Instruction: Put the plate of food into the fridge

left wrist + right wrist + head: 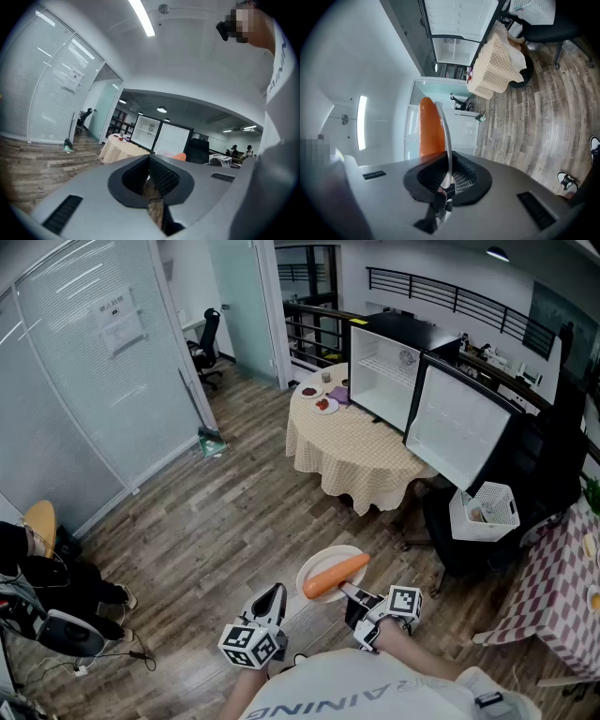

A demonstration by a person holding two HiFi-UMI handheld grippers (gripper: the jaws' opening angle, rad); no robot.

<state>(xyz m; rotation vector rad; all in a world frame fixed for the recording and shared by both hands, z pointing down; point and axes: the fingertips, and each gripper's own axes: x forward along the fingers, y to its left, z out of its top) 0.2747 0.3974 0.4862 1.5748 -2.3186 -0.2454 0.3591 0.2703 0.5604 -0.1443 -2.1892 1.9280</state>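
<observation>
Your right hand-held gripper (447, 177) is clamped on the near rim of the white plate (328, 556), so the pick-up is done. The plate rides level just ahead of that hand-held gripper. It holds one thing, an orange carrot (335, 577) that lies across its middle, one end almost over the pinched rim. Your left hand-held gripper (150, 161) has its jaws together on nothing and hangs just left of the plate, apart from it.

What is left, as I judge it, is most of the job: the walk across the wooden floor, then sliding the plate inside and letting go.

Well ahead and a little right of the plate stands the round bench (347, 451) under a checked cloth. The fridge (382, 381) stands at the bench's far side with its door (459, 423) already swung wide to the right, so you need not open it. A wire shelf shows inside; nothing else in there can be made out. Small dishes (325, 406) with something red sit on the bench left of the fridge. Off to the right, a white basket (494, 504) holds a few items too small to name.
</observation>
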